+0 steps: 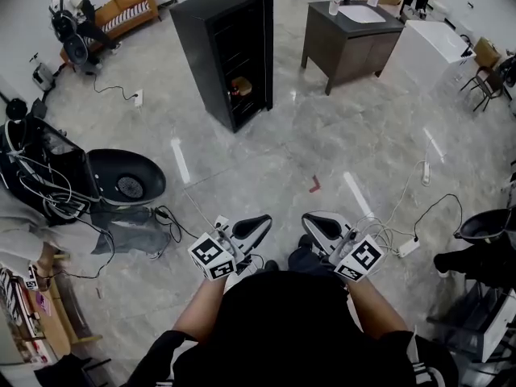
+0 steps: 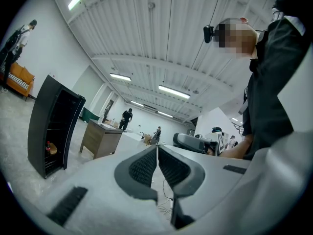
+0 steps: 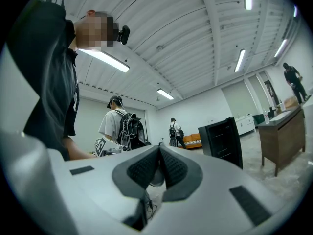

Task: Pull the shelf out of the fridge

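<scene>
No legible text, labels, brands or numbers anywhere.

Well ahead of us on the floor (image 1: pixel 282 151), left of centre, stands the fridge (image 1: pixel 230 51). The bench (image 1: pixel 347 47) stands to its right, with a sink (image 1: pixel 360 13) set in its top. A sofa (image 1: pixel 125 10) sits far left, beyond the fridge. Close before us we hold the left gripper (image 1: pixel 256 224) and right gripper (image 1: pixel 318 224) side by side, apart.

The floor (image 1: pixel 282 147) is looking like glossy polished stone, the fridge (image 1: pixel 230 51) is showing smooth dark panels, and the left gripper (image 2: pixel 157 148) and right gripper (image 3: pixel 159 148) are both sporting matt white plastic with ribbed black pads (image 2: pixel 142 168).
</scene>
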Motion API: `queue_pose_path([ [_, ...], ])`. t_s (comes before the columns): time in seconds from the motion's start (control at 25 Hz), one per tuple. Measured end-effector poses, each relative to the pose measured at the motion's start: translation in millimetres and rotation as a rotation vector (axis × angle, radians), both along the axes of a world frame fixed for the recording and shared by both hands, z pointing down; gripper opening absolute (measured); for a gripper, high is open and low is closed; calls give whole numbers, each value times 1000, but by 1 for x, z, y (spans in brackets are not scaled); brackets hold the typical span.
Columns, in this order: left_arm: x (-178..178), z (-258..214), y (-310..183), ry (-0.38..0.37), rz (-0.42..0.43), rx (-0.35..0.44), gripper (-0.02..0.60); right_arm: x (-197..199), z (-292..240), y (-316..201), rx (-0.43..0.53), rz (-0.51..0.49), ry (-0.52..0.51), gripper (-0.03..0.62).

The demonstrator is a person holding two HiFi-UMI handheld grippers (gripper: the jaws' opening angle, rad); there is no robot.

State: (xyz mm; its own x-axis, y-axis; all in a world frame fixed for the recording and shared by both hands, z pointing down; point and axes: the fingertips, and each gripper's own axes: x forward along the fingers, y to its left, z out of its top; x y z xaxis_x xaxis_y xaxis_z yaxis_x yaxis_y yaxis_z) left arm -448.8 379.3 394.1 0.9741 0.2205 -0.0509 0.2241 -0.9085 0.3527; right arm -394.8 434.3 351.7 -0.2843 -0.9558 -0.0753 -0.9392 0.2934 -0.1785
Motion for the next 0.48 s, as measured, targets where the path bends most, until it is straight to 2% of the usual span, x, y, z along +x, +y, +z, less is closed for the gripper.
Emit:
queue_pose_path([
  [0.48, -8, 2, 7, 4, -16, -23, 29, 1, 1, 11, -8, 10, 4, 25],
])
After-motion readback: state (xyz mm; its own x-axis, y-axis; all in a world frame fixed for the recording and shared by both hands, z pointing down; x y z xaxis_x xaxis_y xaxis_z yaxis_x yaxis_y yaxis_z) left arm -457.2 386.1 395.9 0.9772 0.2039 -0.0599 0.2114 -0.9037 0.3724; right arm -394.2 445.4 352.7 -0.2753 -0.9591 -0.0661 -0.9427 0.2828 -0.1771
